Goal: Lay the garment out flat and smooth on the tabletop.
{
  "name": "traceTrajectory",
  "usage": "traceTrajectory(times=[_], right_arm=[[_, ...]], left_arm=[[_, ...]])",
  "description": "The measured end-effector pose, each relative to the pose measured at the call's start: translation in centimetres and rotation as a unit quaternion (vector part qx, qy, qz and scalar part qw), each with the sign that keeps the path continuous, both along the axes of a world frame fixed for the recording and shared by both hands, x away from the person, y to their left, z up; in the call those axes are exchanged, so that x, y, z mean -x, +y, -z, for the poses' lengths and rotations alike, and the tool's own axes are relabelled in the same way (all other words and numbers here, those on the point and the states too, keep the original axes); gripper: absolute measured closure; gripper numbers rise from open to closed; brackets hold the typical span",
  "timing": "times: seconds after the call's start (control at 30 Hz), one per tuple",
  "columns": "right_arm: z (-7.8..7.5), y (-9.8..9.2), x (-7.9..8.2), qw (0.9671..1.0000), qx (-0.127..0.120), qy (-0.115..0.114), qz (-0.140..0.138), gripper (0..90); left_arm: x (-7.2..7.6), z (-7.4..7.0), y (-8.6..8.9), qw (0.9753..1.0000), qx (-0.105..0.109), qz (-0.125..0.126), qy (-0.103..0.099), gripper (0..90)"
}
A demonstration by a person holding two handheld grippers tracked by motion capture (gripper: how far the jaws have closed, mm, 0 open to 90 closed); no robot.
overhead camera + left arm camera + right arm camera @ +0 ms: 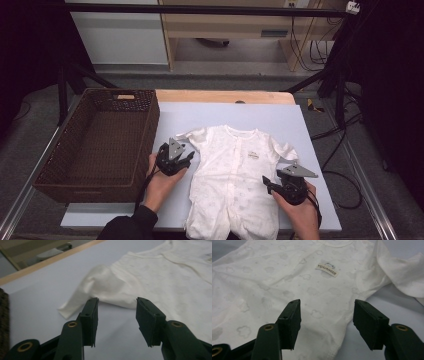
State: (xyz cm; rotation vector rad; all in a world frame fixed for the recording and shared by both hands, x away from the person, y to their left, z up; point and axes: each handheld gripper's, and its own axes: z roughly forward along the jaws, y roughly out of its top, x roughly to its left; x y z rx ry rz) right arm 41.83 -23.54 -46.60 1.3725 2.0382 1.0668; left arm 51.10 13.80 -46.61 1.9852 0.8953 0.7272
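I have the white baby romper [232,180] as my landmark. It lies flat and face-up on the pale blue mat [280,117], collar toward the far edge, legs running to the near edge. A small label [254,156] sits on the chest; in the right gripper view it shows printed lettering [327,270], and faint cloud shapes cover the fabric.

Left gripper [175,159]: held in the left hand [161,182], just beside the romper's left short sleeve [196,136], between the garment and the basket. From its own view, my jaws stand well apart with nothing between them; the sleeve [87,293] lies rumpled just beyond the tips, its cuff edge lifted off the mat. Bare mat [45,290] under the jaws.

Right gripper [290,186]: held in the right hand [303,212], at the romper's right side, near the waist and below the right sleeve [282,150]. In its own view the jaws are wide open and empty, hovering over the side hem; the left jaw is above fabric, the right jaw above mat. I cannot tell whether either tip touches the cloth.

Brown wicker basket [97,145]: well left of the romper, on the table's left side, touching or overlapping the mat edge; I can't tell which. Its inside looks dark and bare.

Beyond the romper's collar, the wooden table edge [225,96] shows past the mat.
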Motion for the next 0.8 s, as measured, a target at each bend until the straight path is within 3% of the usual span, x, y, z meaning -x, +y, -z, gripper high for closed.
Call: traceTrajectory(times=[0.07, 0.23, 0.47, 0.63, 0.8], right_arm=[[-0.1, 0.2, 0.3, 0.9999, -0.006, -0.005, -0.007, 38.2], [0.0, 0.6, 0.7, 0.9997, -0.009, -0.011, -0.02, 37.5], [0.3, 0.4, 0.8, 0.9997, -0.015, -0.004, -0.019, 37.5], [0.3, 0.2, 0.8, 0.9997, -0.015, -0.005, -0.018, 37.7], [0.3, 0.1, 0.8, 0.9997, -0.016, -0.004, -0.016, 37.9]], left_arm=[[-1.6, -0.1, 0.2, 0.9999, 0.001, -0.011, -0.003, 53.6], [-4.6, 0.5, 0.1, 0.9996, -0.022, -0.017, 0.009, 51.3], [-6.4, 1.4, 0.2, 0.9986, -0.046, -0.015, 0.02, 52.0], [-6.5, 1.3, 0.2, 0.9981, -0.053, -0.007, 0.029, 81.9], [-5.9, 0.3, 0.3, 0.9989, -0.032, -0.018, 0.029, 87.4]])
